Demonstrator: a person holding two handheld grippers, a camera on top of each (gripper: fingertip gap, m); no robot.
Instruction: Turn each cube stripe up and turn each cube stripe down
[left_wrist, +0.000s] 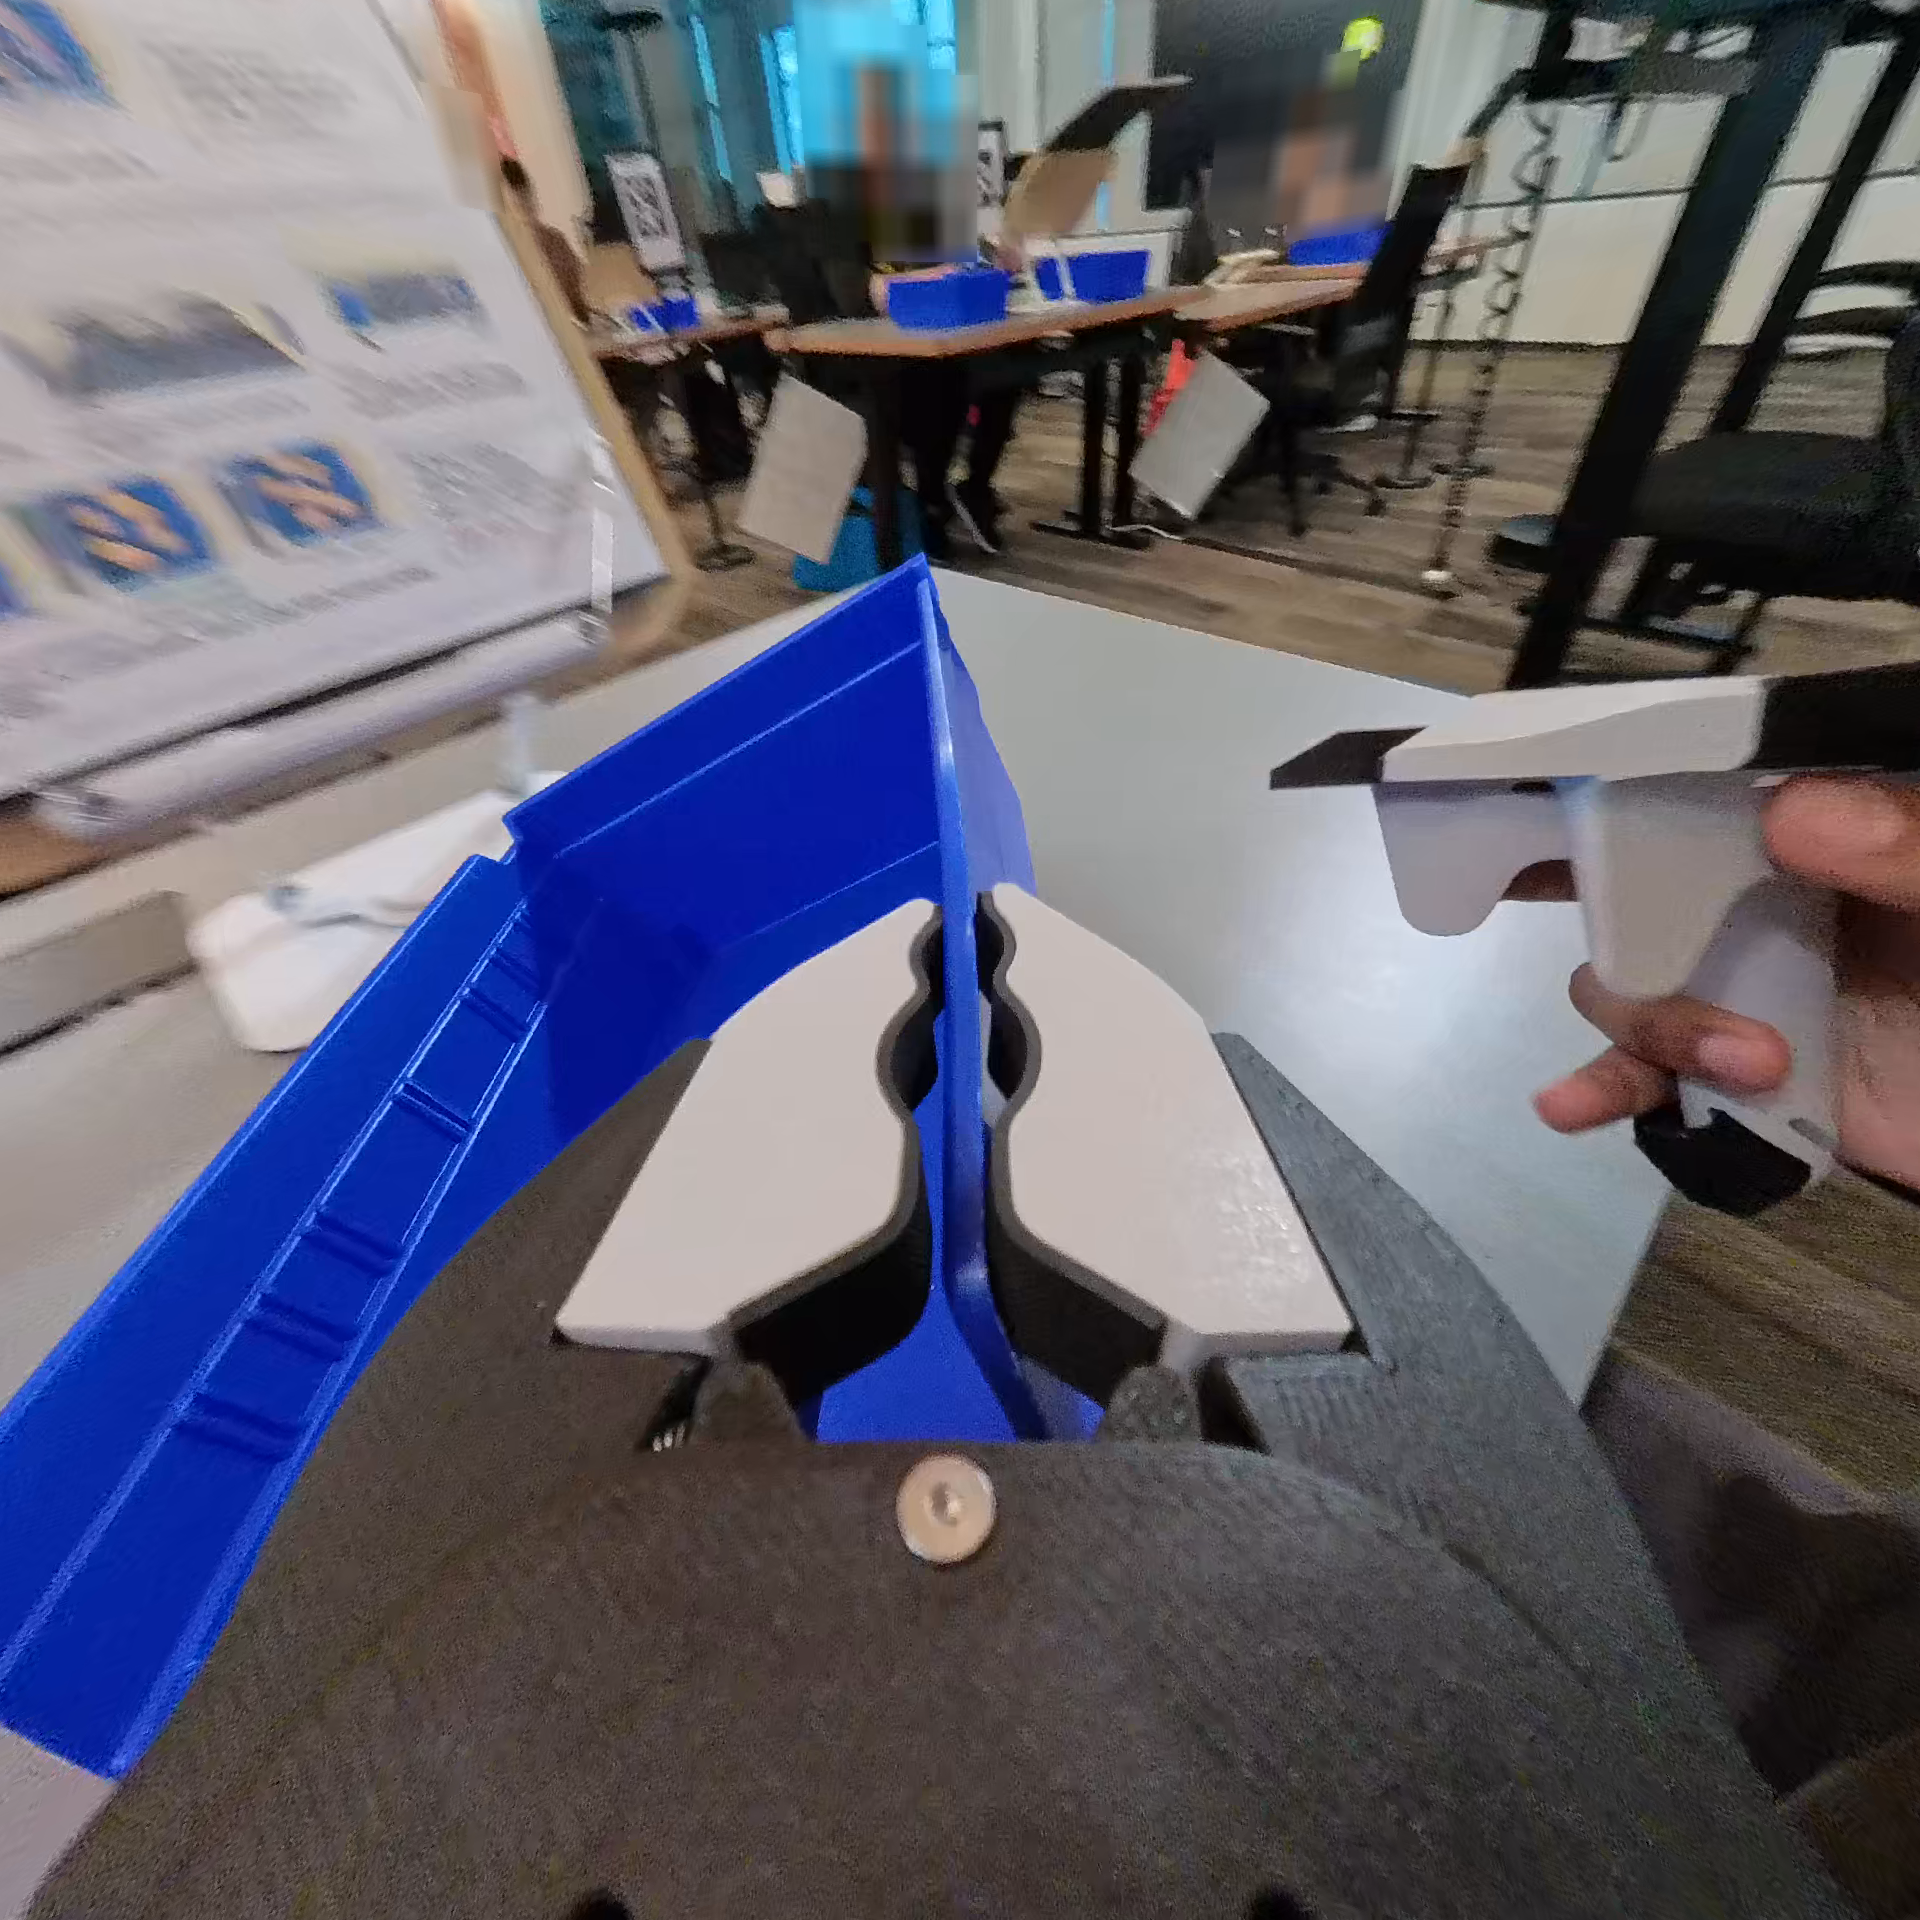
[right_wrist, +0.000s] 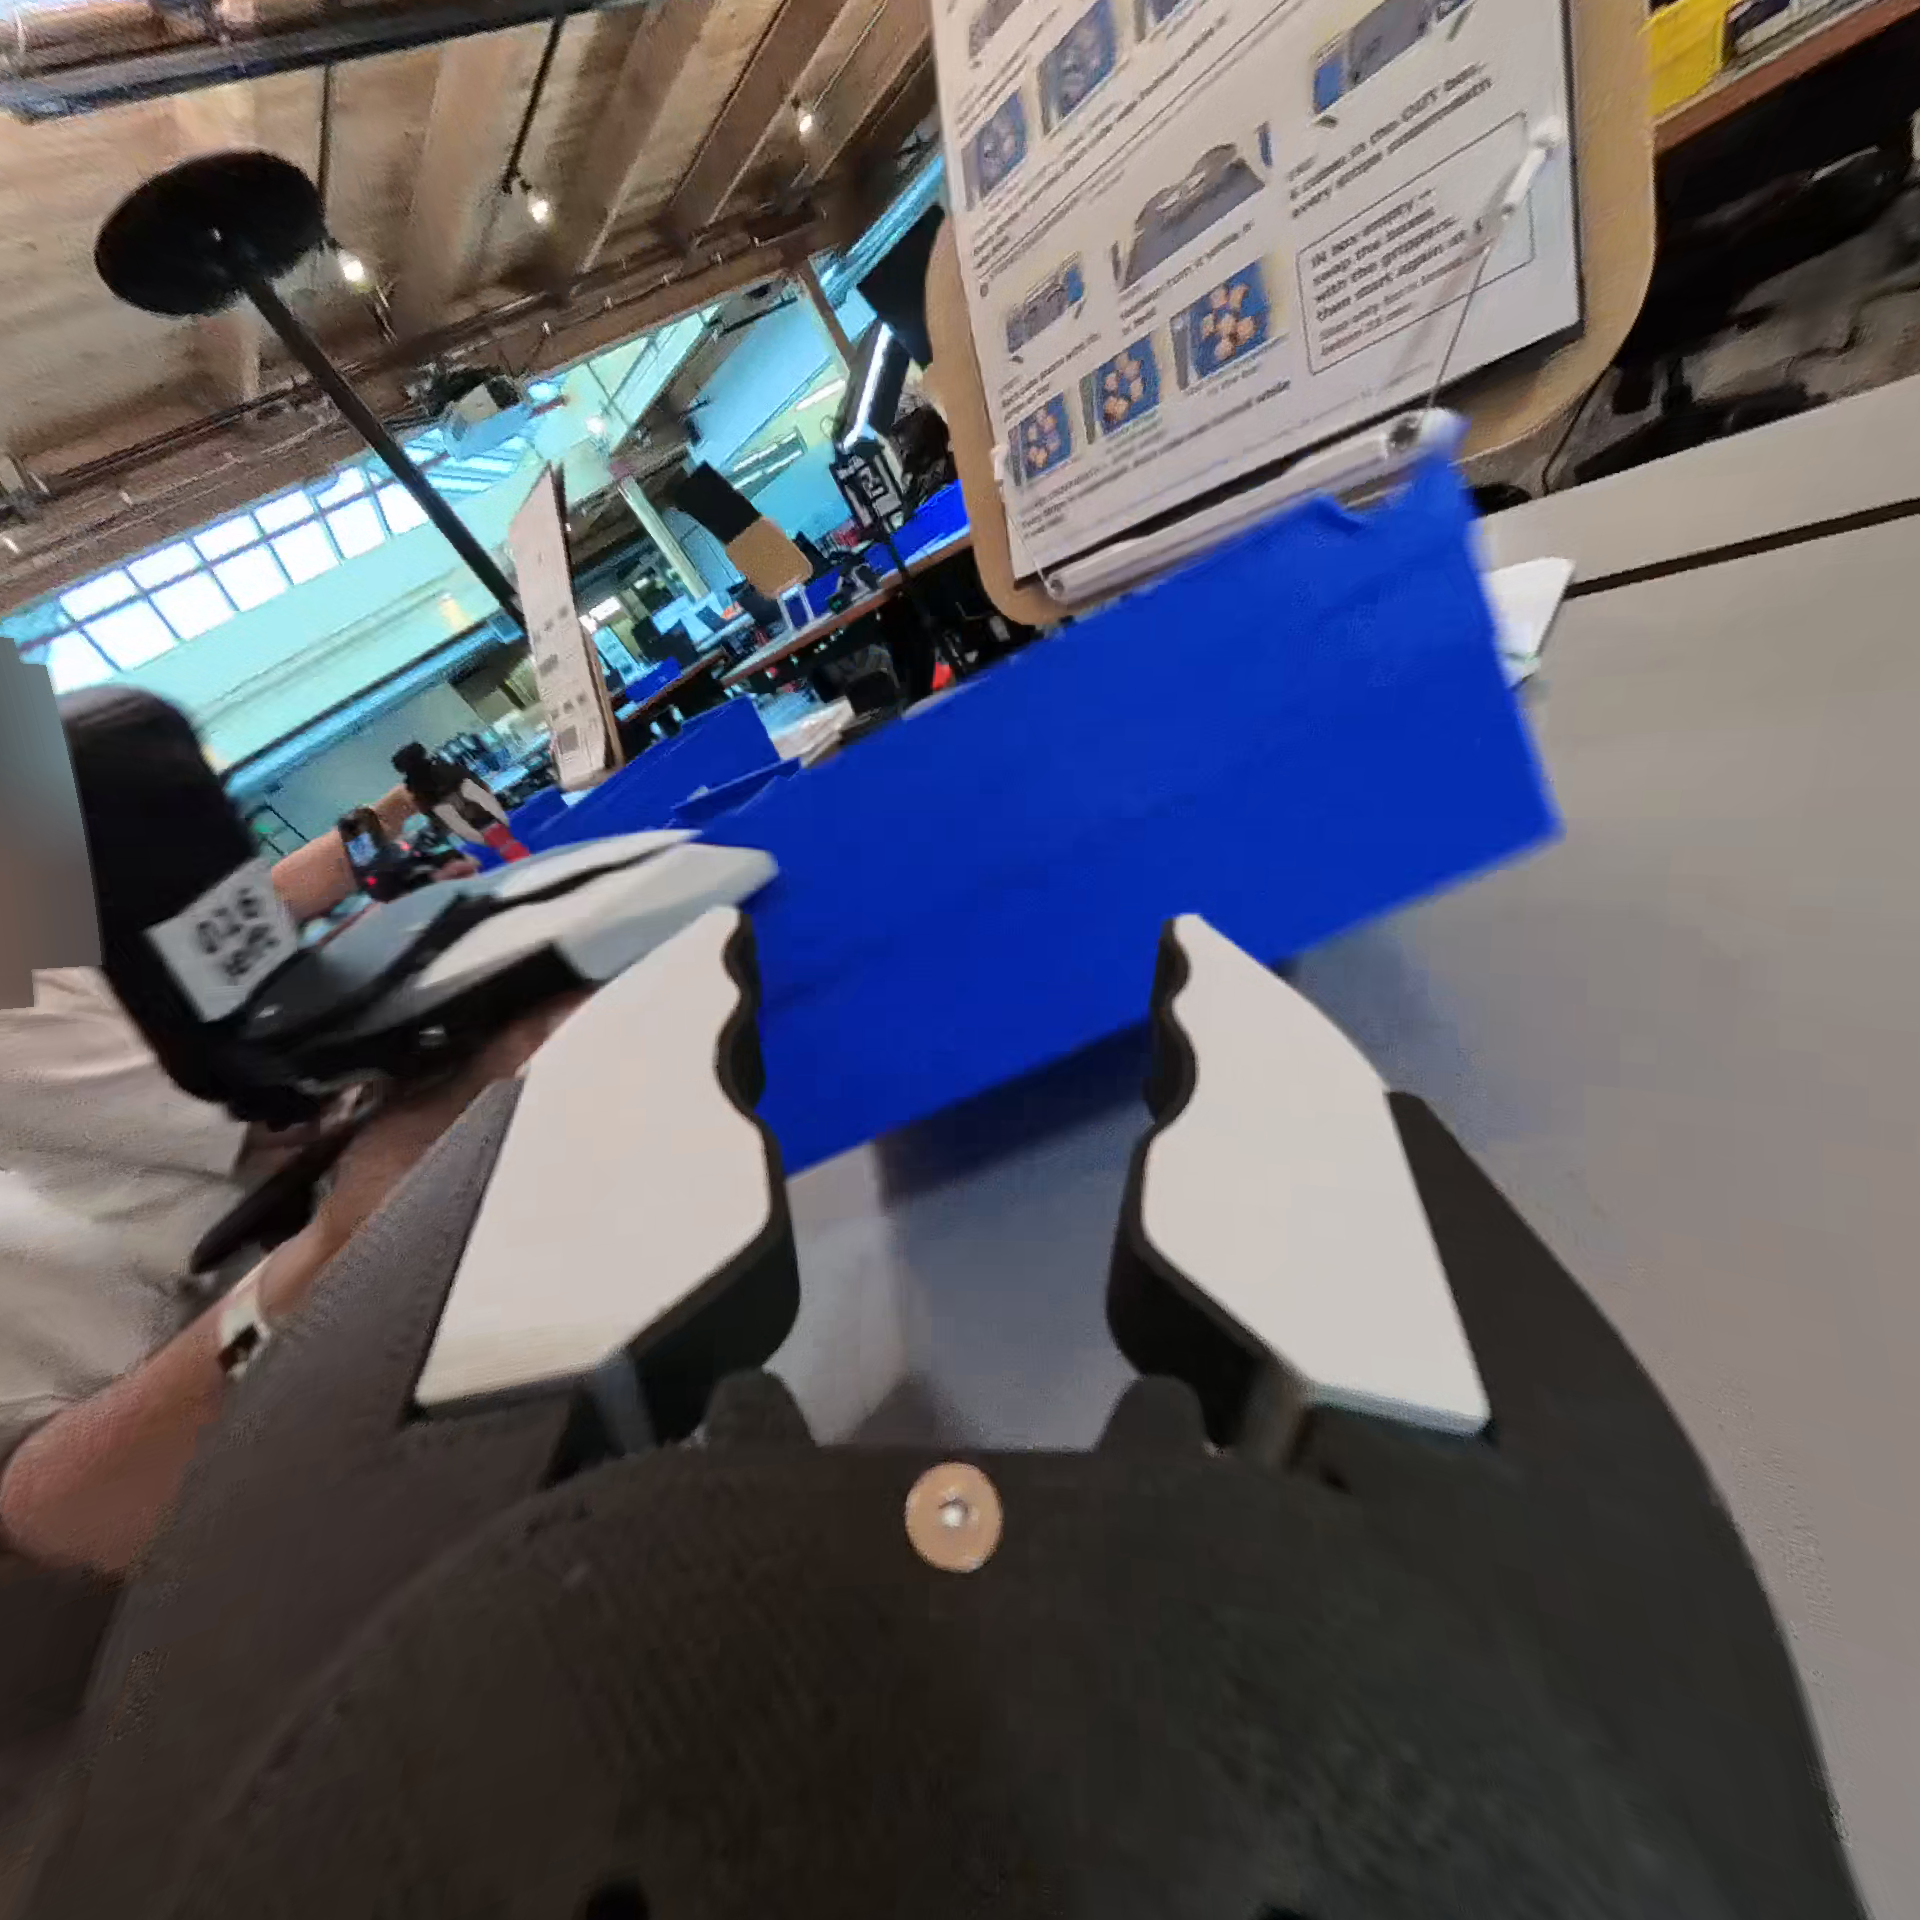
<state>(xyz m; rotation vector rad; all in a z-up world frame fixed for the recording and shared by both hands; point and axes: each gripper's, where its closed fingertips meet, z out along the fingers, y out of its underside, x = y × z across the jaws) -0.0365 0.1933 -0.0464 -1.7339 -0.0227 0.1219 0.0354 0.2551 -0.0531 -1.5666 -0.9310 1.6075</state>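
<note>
left gripper (left_wrist: 961, 935) is pinching the wall of the blue bin (left_wrist: 727, 790), tilted off the grey table (left_wrist: 1299, 831). right gripper (right_wrist: 956, 966) is spread and empty, bin at its 12 o'clock. no cubes in sight — a thin-wall pinch could slip and the bin twist loose.

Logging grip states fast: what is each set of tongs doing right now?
Left tongs: closed on a wall of the blue bin.
Right tongs: open, holding nothing, facing the blue bin over the grey table.
</note>
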